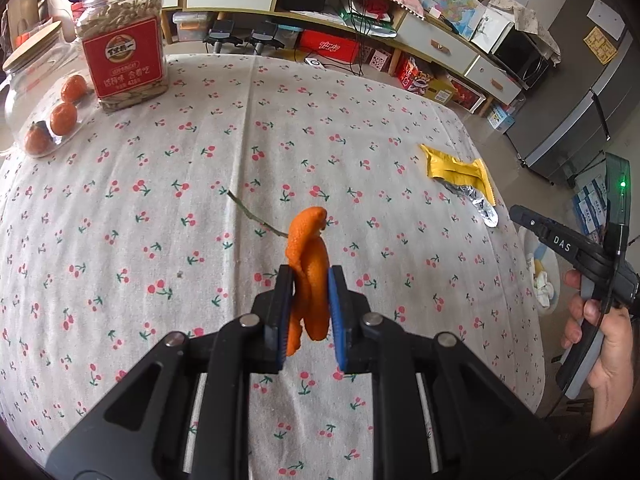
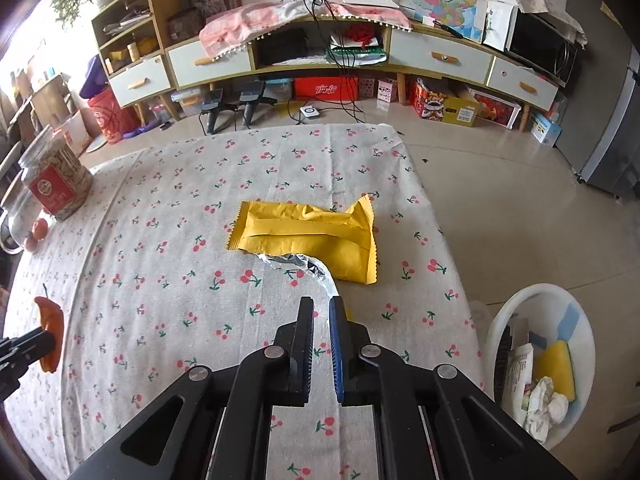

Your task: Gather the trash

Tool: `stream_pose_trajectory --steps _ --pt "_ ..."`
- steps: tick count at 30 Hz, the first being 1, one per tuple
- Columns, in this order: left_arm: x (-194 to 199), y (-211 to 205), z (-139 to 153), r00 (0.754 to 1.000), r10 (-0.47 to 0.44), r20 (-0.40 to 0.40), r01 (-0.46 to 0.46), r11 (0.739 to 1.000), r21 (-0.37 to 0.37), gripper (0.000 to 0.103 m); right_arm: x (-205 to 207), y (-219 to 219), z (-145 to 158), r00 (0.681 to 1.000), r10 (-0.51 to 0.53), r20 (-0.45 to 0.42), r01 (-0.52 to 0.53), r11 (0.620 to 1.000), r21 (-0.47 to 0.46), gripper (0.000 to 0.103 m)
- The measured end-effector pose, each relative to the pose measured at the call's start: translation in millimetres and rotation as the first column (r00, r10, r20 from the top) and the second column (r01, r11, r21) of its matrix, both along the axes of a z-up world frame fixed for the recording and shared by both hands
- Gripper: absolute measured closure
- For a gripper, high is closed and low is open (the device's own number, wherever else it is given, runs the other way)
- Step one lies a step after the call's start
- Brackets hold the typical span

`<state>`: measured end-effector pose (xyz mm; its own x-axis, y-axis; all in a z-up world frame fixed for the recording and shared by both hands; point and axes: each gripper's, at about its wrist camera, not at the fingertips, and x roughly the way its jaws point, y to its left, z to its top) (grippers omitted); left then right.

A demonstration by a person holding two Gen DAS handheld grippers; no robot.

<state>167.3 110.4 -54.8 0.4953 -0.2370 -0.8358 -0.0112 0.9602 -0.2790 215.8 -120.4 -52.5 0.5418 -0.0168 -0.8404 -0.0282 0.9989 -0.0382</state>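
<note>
My left gripper (image 1: 310, 274) is shut on a curled orange peel (image 1: 308, 240) and holds it above the cherry-print tablecloth (image 1: 160, 208); the peel also shows in the right wrist view (image 2: 50, 320). A thin green stem (image 1: 252, 216) lies on the cloth just beyond it. A yellow snack wrapper (image 2: 308, 232) with a torn silver foil end (image 2: 316, 272) lies near the table's right edge; it also shows in the left wrist view (image 1: 456, 168). My right gripper (image 2: 321, 304) is nearly closed and empty, its tips just short of the foil end.
A white trash basket (image 2: 520, 304) with paper and a sponge stands on the floor right of the table. A seed jar (image 1: 124, 40) and a clear glass container with tangerines (image 1: 52, 120) stand at the far left. Shelves and boxes line the far wall.
</note>
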Motion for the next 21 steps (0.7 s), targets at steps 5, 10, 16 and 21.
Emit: stream_pose_trajectory --steps 5,10,16,21 --pt "-11.0 -2.6 0.8 1.000 -0.009 0.002 0.009 1.000 -0.007 0.084 -22.1 -7.0 16.3 1.000 0.000 0.025 -0.001 1.000 0.030 0.095" --pt "-17.3 -9.8 2.4 1.000 -0.022 0.009 0.022 1.000 -0.007 0.084 -42.9 -17.4 28.8 0.999 -0.003 0.042 0.001 0.999 0.051 0.095" --pt "-22.2 -21.1 3.9 0.999 -0.043 0.013 0.043 0.999 -0.002 0.084 -68.1 -32.9 44.6 0.998 -0.003 0.066 -0.002 0.997 0.072 0.095" --pt "-22.0 -29.7 2.9 0.998 -0.054 0.010 0.054 0.999 -0.002 0.084 -80.2 -42.4 54.0 0.997 -0.002 0.078 -0.004 0.997 0.083 0.095"
